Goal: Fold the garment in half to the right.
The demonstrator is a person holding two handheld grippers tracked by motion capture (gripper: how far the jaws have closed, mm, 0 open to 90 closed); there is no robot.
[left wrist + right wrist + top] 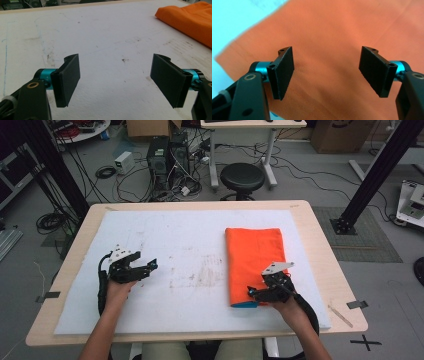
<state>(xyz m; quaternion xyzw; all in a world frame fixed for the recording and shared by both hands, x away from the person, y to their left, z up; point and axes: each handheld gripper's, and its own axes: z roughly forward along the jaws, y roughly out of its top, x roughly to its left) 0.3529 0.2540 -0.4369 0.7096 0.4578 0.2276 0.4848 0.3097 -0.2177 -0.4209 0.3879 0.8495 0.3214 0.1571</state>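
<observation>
- On the right half of the white mat, your folded orange cloth lies flat, its long side running away from you, clear of the table's wooden rim.
- Your right gripper sits at the near end of the cloth, over its near left corner.
- Seen from the right gripper view, your right gripper has its jaws spread wide above the cloth; nothing lies between the pads, so the cloth is released.
- Your left gripper rests on the mat's left half, well apart from the cloth.
- Seen from the left gripper view, your left gripper is released, jaws wide over bare mat; the cloth shows far right.
</observation>
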